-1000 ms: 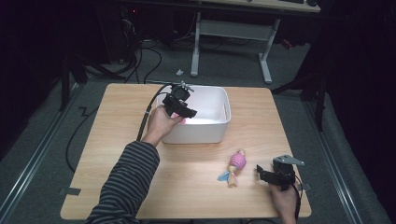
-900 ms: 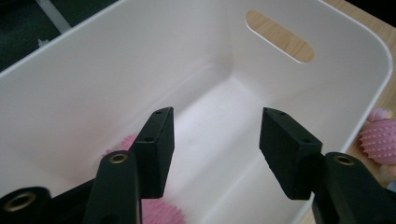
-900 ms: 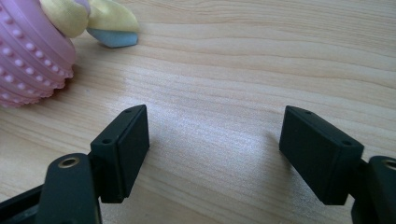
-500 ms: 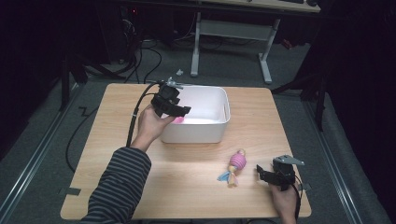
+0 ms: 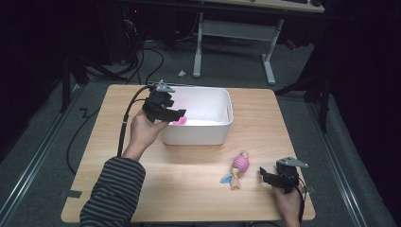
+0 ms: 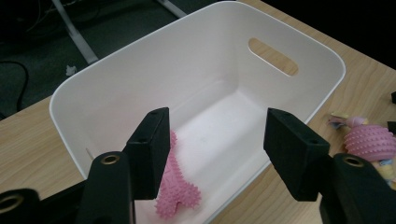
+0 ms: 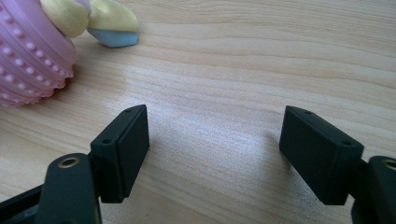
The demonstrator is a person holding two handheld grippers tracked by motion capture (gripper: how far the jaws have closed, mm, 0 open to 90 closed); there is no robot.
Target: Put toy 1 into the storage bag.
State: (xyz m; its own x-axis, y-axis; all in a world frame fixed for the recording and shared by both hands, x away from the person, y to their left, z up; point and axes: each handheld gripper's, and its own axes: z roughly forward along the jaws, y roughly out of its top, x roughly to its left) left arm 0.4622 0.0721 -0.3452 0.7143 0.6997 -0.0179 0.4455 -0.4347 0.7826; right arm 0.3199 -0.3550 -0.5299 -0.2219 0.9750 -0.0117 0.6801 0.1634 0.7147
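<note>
The left gripper (image 5: 178,113) had drawn back from over the bin (image 5: 226,124), its jaws just opening, empty; the pink toy (image 6: 175,189) lay inside. The right gripper (image 7: 212,149) sat parted beside the ball toy (image 5: 239,166); a careless reach might roll it away

No readable text, label or number anywhere.

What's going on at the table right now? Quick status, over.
Left gripper open, jaws just widened, above white plastic bin. Pink spiky rubber toy lies inside, released. Right gripper open, beside pink-and-yellow knobbly toy. Nothing in the way.
</note>
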